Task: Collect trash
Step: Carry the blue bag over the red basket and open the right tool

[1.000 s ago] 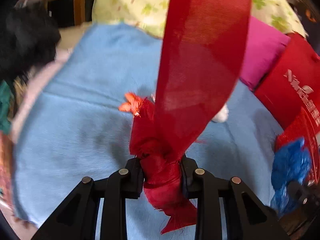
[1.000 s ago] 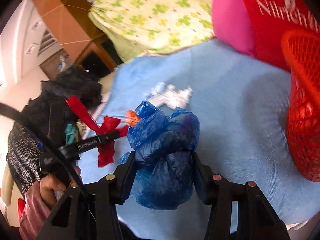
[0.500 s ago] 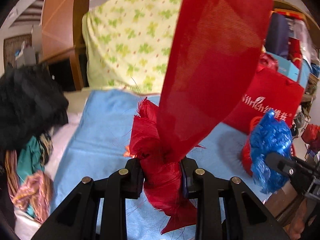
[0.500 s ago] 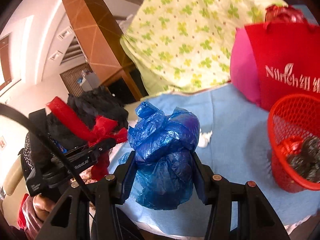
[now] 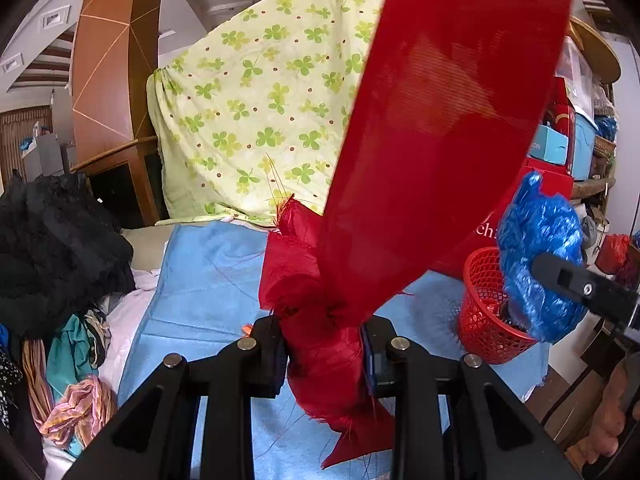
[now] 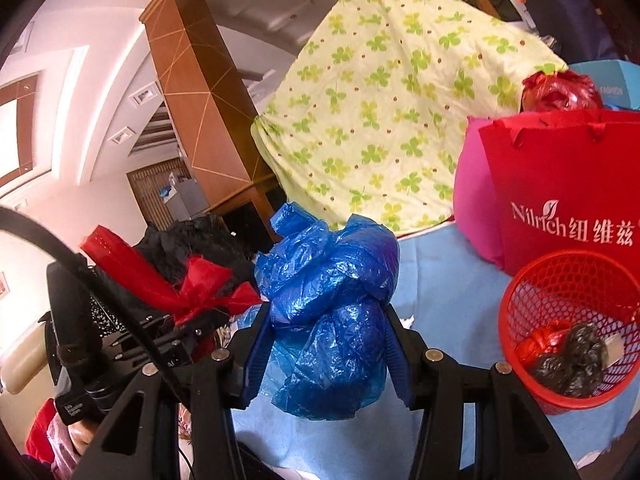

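Observation:
My left gripper [image 5: 324,344] is shut on a knotted red ribbon [image 5: 320,308] whose wide band rises across the view; it also shows in the right wrist view [image 6: 200,292]. My right gripper [image 6: 326,354] is shut on a crumpled blue plastic bag [image 6: 328,312], seen at the right in the left wrist view [image 5: 536,256]. Both are held above the blue cloth [image 6: 440,280]. A red mesh basket [image 6: 520,320] stands at the right with red and black trash inside; in the left wrist view it [image 5: 480,304] sits partly behind the blue bag.
A red shopping bag [image 6: 560,192] and a pink cushion [image 6: 472,208] stand behind the basket. A green clover-print sheet [image 5: 248,120] hangs at the back. Black and coloured clothes [image 5: 52,248] pile at the left. A white scrap [image 6: 407,321] lies on the cloth.
Both grippers have lifted and tilted up with their loads. The red basket has come nearer on the right, and the blue bag now hangs by it.

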A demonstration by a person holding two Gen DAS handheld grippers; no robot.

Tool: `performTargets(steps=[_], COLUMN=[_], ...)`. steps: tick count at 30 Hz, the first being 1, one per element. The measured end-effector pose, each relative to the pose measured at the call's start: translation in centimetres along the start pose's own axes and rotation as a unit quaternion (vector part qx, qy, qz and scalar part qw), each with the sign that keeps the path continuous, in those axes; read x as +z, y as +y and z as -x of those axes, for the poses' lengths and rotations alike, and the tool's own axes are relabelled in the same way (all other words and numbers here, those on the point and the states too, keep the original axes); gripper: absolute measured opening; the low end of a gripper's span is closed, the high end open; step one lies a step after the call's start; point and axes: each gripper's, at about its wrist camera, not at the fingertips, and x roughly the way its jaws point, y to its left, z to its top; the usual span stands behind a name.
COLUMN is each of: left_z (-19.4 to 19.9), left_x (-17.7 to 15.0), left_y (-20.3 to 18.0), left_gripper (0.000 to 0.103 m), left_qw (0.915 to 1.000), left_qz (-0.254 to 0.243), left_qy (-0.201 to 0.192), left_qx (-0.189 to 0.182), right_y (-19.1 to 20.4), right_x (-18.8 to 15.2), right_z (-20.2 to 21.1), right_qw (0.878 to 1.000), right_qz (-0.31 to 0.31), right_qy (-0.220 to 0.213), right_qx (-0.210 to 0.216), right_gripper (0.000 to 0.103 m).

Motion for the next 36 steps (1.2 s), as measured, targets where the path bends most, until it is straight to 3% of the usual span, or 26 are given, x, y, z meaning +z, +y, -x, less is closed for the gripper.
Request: performTargets(steps=[17, 36], left_z=[2.7, 0.6], left_x=[0.3, -0.3], left_y=[-0.9, -3.3], left_gripper=[0.031, 0.031], left_qw=[0.9997, 0.9995], left_qz=[-0.006, -0.029], left_qy=[-0.023, 0.011], left_qx=[-0.006, -0.010], right_y=[1.2, -1.3], right_x=[1.0, 0.3], right_z=[3.4, 4.4], right_qw=[0.999, 0.998], right_qz=[0.016, 0.004], right_qy=[-0.047, -0.064], right_qx=[0.006, -0.009], right_gripper=[0.054, 0.054])
